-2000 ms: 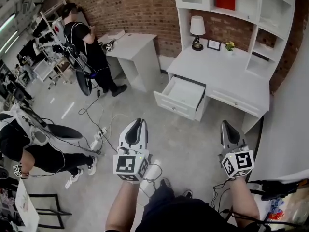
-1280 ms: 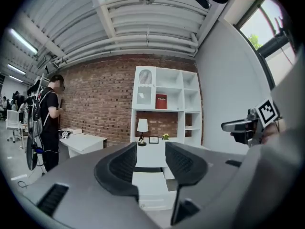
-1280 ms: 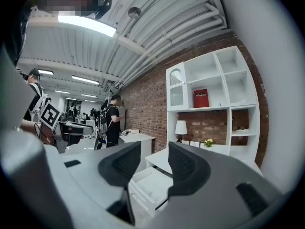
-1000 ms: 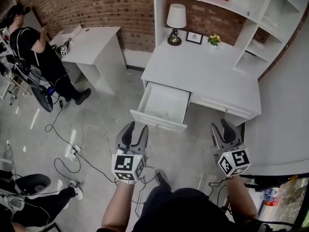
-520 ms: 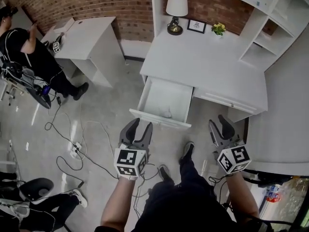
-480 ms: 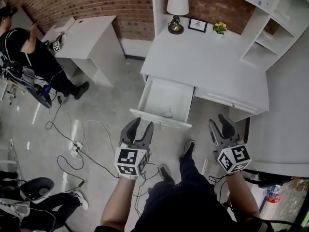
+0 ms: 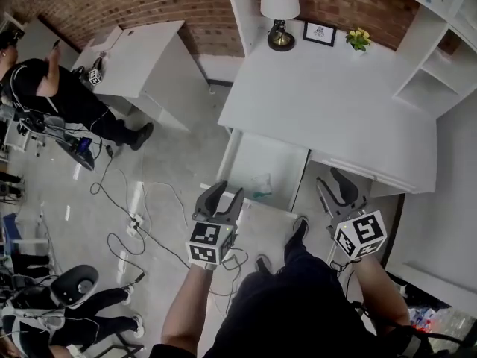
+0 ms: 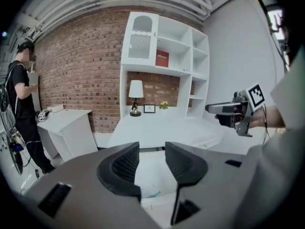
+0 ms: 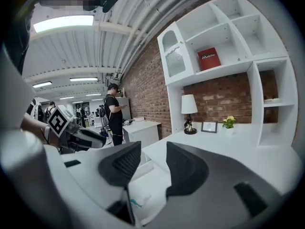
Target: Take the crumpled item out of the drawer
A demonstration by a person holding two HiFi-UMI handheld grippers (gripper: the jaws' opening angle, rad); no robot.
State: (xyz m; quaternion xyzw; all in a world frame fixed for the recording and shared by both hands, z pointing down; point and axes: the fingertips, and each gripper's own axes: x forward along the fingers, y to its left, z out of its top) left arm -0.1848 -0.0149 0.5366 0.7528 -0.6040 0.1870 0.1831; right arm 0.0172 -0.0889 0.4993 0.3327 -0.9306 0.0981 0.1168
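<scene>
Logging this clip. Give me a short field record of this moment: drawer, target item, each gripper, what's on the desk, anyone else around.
drawer: open, pulled out from the white desk
crumpled item: lies in the drawer near its front, nothing touching it
left gripper: fingers apart, empty, at the drawer's front edge in the head view
right gripper: fingers apart, empty, to the right of the drawer
desk top: lamp, framed picture, yellow flowers
bystander: person standing at far left

White print on the red box (image 9: 208, 58) on the upper shelf (image 9: 224, 70) — illegibly small, nothing legible.
</scene>
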